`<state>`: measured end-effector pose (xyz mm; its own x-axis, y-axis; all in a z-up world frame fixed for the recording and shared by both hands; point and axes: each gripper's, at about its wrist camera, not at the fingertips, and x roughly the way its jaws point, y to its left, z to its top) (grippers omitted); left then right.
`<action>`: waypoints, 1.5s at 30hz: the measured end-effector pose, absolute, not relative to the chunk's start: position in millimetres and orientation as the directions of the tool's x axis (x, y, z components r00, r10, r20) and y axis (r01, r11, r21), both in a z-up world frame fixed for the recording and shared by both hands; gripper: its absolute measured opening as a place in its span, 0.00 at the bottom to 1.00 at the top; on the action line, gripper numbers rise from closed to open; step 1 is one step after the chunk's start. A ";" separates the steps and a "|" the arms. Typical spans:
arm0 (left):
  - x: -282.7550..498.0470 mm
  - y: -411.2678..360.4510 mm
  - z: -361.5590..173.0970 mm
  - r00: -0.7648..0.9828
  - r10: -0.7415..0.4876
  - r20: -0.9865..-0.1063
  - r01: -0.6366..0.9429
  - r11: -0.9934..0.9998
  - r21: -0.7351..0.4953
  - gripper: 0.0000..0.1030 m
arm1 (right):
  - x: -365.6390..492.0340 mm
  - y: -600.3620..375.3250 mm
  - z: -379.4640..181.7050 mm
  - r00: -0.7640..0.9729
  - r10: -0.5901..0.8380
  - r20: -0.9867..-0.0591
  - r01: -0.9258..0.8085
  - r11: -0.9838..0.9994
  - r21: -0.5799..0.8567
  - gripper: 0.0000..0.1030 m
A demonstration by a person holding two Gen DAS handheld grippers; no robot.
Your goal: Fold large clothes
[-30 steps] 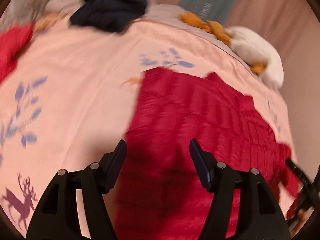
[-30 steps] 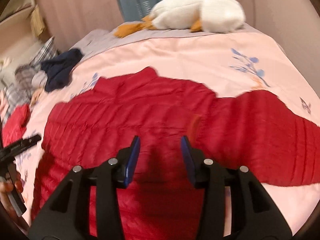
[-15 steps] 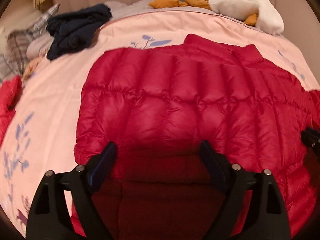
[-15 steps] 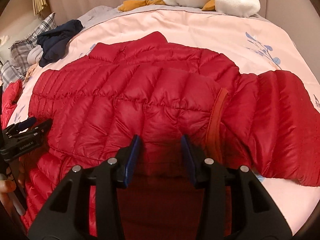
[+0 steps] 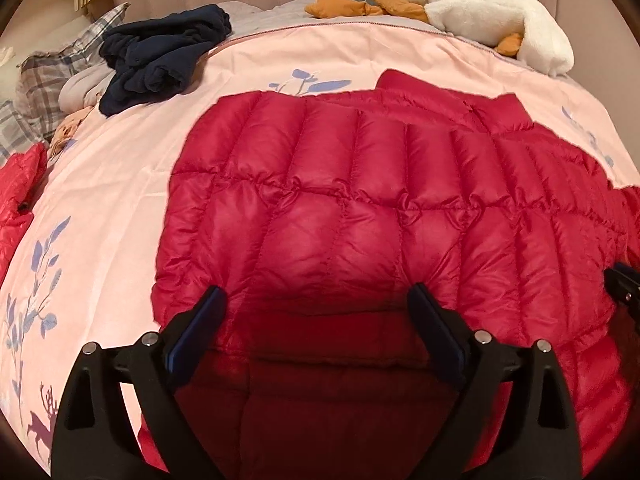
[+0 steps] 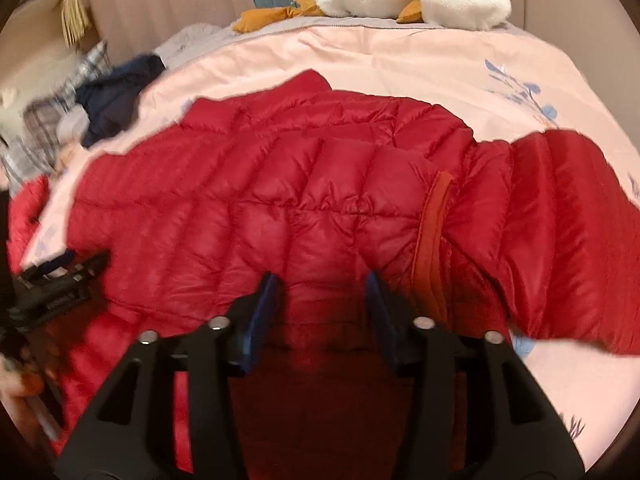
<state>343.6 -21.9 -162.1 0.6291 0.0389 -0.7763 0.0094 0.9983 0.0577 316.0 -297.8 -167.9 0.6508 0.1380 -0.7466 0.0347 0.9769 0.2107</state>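
Plainly, the red down jacket [image 5: 360, 216] lies spread across the middle of the bed [image 5: 104, 184], collar toward the far edge and one sleeve [image 6: 568, 224] stretched toward the right edge. The left gripper [image 5: 316, 320] hovers low over the near hem with its fingers wide apart, clamped on nothing; the right gripper [image 6: 320, 300] hangs over the jacket's near part, fingers likewise apart and empty. The shell looks like thin, glossy nylon quilted into puffy channels, with an orange lining strip [image 6: 432, 240] showing at a fold. It should be light, soft and springy, and probably slippery, so a fold may puff open again. Pinching a stitched seam, the hem or the sleeve cuff seems safer than grabbing a bulging channel. A plush goose [image 5: 496, 20] rests at the far edge, dark clothes [image 5: 164, 56] at the far left corner.
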 end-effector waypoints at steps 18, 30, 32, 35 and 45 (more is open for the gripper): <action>233.1 -26.9 -129.7 0.619 -0.086 -0.780 0.094 0.995 -0.035 0.91 | 213.1 -274.3 -136.8 0.657 0.223 -0.720 -0.071 0.969 0.235 0.71; 190.4 -26.2 -163.9 0.566 -0.035 -0.824 0.057 0.998 -0.003 0.96 | 168.1 -278.7 -176.2 0.598 0.242 -0.764 -0.082 0.967 0.242 0.78; 182.2 -21.3 -165.6 0.584 -0.045 -0.811 0.041 0.999 -0.026 0.97 | 154.1 -284.4 -176.6 0.625 0.254 -0.738 -0.087 0.963 0.257 0.78; 169.5 -15.1 -162.2 0.601 -0.053 -0.798 0.022 0.999 -0.050 0.97 | 136.3 -302.8 -169.4 0.664 0.296 -0.686 -0.085 0.942 0.324 0.79; 123.5 6.4 -149.2 0.602 -0.090 -0.793 -0.061 0.986 -0.158 0.97 | 88.7 -480.6 -174.2 0.787 0.159 -0.596 0.324 0.716 0.618 0.82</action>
<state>123.5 6.4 -149.2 0.6020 -0.0903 -0.7934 -0.0607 0.9855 -0.1582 88.7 -480.6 -174.2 0.7871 0.1586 -0.5960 0.3240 0.7159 0.6184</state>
